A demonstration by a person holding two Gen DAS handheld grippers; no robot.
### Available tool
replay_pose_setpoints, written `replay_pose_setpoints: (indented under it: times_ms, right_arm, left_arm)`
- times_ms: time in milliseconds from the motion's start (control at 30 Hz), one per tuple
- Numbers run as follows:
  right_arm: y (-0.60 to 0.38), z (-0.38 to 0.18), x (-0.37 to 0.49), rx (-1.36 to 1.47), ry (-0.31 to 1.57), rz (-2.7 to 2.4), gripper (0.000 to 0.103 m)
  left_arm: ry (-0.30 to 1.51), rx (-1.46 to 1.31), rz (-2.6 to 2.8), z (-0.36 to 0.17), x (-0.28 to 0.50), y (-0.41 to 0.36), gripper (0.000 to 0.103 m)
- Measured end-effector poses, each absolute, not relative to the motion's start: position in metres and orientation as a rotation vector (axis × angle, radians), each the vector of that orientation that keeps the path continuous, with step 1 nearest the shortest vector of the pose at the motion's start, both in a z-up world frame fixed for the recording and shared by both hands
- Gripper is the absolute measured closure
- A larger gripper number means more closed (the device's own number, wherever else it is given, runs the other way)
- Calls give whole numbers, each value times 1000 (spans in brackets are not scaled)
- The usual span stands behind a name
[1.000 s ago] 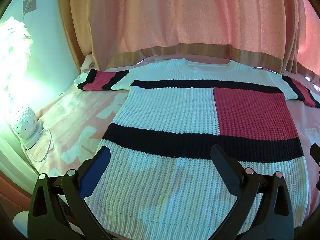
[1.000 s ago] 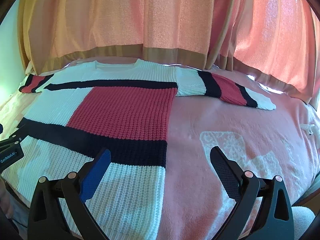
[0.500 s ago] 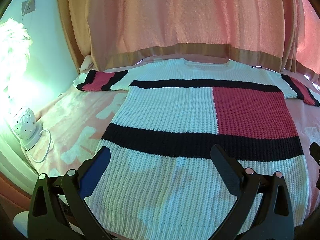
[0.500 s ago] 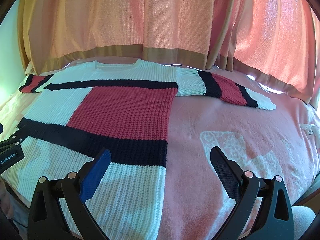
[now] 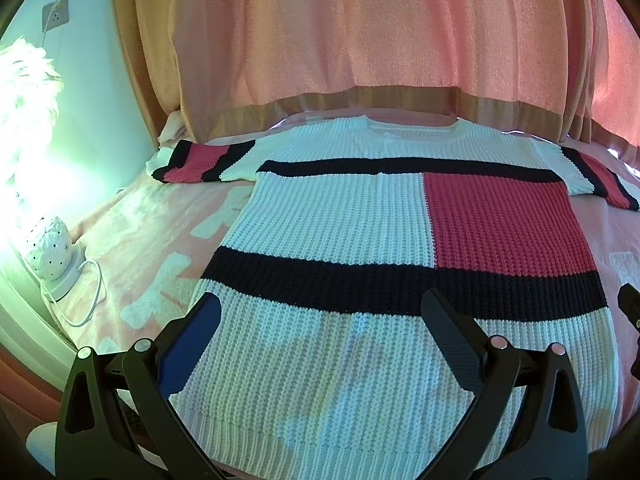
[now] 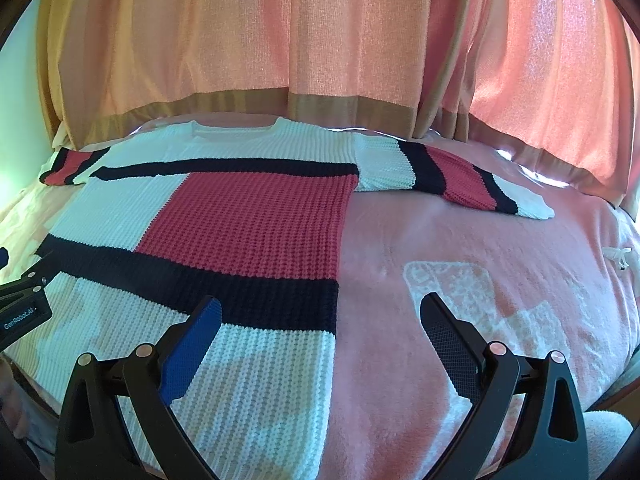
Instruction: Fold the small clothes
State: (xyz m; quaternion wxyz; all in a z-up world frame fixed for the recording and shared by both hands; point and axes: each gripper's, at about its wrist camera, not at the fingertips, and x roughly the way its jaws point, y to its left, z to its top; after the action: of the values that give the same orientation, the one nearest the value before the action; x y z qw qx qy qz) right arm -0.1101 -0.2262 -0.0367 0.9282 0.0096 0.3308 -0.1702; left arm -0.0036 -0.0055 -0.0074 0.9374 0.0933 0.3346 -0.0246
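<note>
A knit sweater [image 5: 340, 216], white with black bands and a red block, lies flat on the pink bed, neck toward the curtains, both sleeves spread out. It also shows in the right wrist view [image 6: 240, 224]. Its left sleeve [image 5: 204, 160] reaches the bed's far left; its right sleeve [image 6: 452, 176] lies on the blanket. My left gripper [image 5: 320, 320] is open and empty above the sweater's hem. My right gripper [image 6: 320, 320] is open and empty above the sweater's lower right edge and the blanket.
A pink blanket [image 6: 460, 264] covers the bed. Pink curtains [image 5: 360, 40] hang close behind it. A white dotted lamp [image 5: 50, 252] with a cord stands at the left edge by the wall. The left gripper's body shows in the right wrist view [image 6: 24, 308].
Both views have shifted very slightly; the sweater and both open grippers stay much as they were.
</note>
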Motion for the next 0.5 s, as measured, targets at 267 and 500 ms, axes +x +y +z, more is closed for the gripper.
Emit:
replay_pose_setpoints:
  times_ms: [267,500]
  right_arm:
    - [-224,-37,-110,22,678,-349,5]
    - [-223,-37,-110,22,678,-344,5]
  left_arm:
    - [682,192,-52,-8,-4,-5,5]
    - [682,194,-53,-9,-5,-5,5]
